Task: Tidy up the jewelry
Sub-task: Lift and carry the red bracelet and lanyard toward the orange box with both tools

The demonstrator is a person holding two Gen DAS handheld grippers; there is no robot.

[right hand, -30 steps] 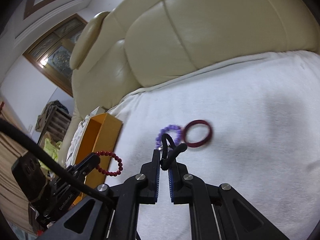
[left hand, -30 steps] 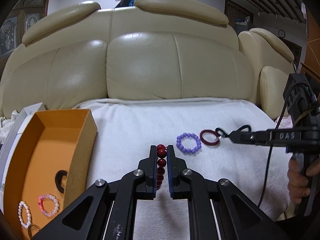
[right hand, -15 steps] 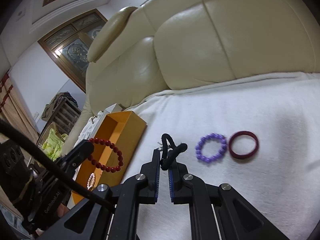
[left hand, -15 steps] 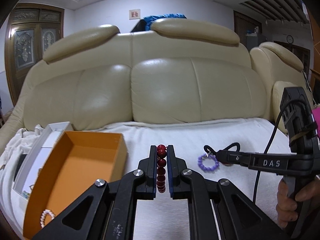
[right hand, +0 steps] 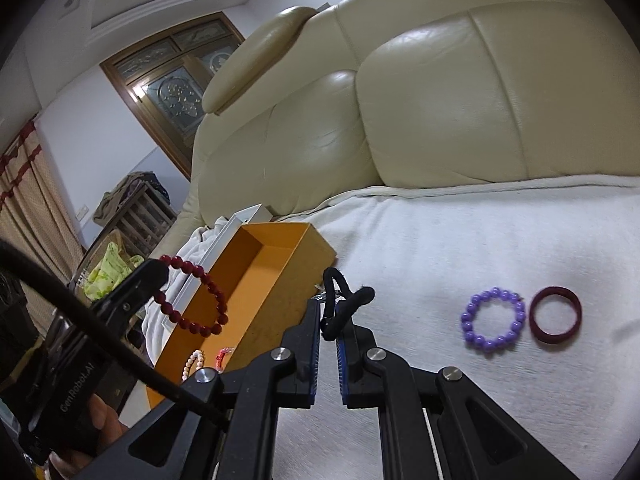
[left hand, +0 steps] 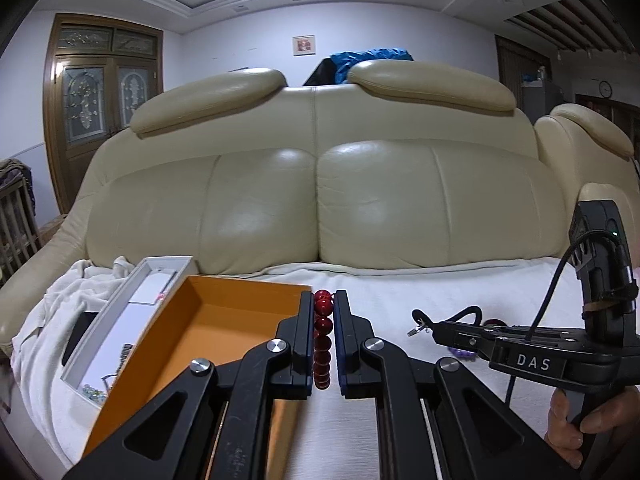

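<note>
My left gripper (left hand: 323, 308) is shut on a dark red bead bracelet (left hand: 322, 338), which hangs in the air beside the orange box (left hand: 224, 332); the bracelet also shows in the right wrist view (right hand: 200, 300). My right gripper (right hand: 329, 312) is shut on a black cord loop (right hand: 344, 300) above the white towel, right of the box. A purple bead bracelet (right hand: 493, 325) and a dark red bangle (right hand: 555, 315) lie on the towel to the right. Small pale and pink bracelets (right hand: 196, 362) lie in the orange box (right hand: 256, 280).
A white tray (left hand: 132, 320) with small items sits left of the orange box. A cream leather sofa back (left hand: 320, 192) rises behind the white towel (right hand: 480, 248). The right gripper's body (left hand: 560, 344) and hand are at the right.
Both grippers have lifted and swung left toward the orange box, each still holding its item. The purple bracelet and bangle stay on the towel, now farther right of my right gripper.
</note>
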